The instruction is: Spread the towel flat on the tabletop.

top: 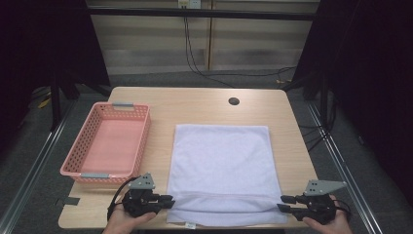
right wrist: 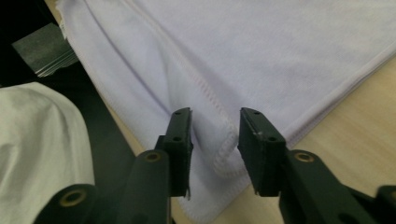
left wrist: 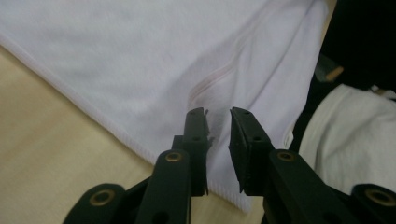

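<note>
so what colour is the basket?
Pink, with grey handle clips; clearest in the high view.

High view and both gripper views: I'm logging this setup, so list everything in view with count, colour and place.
towel: one, white, flat on the table's middle, near edge folded over
basket: one, pink, left of the towel
table: one, light wood, with a dark round hole near the far edge
cables: several, black, on the floor beyond the table
left gripper: one, black, at the towel's near left corner, jaws apart
right gripper: one, black, at the near right corner, jaws apart
hands: two, at the bottom edge
</note>
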Action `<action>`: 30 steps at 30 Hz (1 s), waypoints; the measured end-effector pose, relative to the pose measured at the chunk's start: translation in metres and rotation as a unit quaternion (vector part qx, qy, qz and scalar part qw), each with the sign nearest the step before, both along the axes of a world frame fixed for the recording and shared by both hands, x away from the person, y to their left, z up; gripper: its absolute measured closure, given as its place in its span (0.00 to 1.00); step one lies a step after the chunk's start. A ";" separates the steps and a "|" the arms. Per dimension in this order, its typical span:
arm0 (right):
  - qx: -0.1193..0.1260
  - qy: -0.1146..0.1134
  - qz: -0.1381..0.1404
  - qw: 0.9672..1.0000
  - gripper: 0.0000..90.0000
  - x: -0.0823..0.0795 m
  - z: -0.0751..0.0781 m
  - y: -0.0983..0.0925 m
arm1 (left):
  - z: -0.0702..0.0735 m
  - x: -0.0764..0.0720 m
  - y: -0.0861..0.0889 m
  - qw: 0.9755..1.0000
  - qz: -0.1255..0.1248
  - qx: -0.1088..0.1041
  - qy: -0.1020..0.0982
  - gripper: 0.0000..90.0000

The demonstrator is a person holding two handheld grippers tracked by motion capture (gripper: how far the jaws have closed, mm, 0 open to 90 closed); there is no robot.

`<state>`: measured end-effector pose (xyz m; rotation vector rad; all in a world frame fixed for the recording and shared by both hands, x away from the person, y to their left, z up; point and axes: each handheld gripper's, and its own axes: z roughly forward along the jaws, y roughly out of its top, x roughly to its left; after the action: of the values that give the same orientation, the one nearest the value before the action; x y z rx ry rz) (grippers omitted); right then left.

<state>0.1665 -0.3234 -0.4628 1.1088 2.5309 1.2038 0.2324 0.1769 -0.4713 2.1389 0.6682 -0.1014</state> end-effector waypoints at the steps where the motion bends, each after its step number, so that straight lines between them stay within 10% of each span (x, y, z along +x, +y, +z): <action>1: -0.003 -0.004 -0.002 1.000 0.66 0.001 0.001 0.001 | 0.002 0.003 -0.002 1.000 0.003 -0.008 -0.004 0.83; 7: -0.012 0.000 0.010 1.000 0.56 0.027 -0.003 0.018 | -0.002 0.030 -0.022 1.000 0.009 -0.007 -0.007 0.63; 10: -0.014 0.017 0.021 1.000 0.56 0.043 -0.010 0.025 | -0.008 0.039 -0.032 1.000 -0.003 0.025 0.009 0.57; 14: -0.026 0.038 0.031 0.998 0.57 0.056 -0.021 0.032 | -0.018 0.034 -0.042 0.997 -0.026 0.065 0.016 0.70; 17: -0.030 0.059 0.054 0.996 0.74 0.052 -0.025 0.034 | -0.016 0.028 -0.040 0.997 -0.046 0.054 0.025 0.88; 21: -0.013 0.065 0.083 0.994 0.91 0.038 -0.020 0.032 | -0.010 0.015 -0.034 0.998 -0.061 0.027 0.022 0.88; 30: 0.010 0.046 0.109 0.993 0.75 -0.001 0.000 0.030 | -0.001 -0.015 -0.014 0.996 -0.083 -0.007 0.034 0.74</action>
<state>0.1652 -0.2933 -0.4627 0.9313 2.7752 1.2562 0.2172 0.1629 -0.4718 2.1830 0.5247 -0.2692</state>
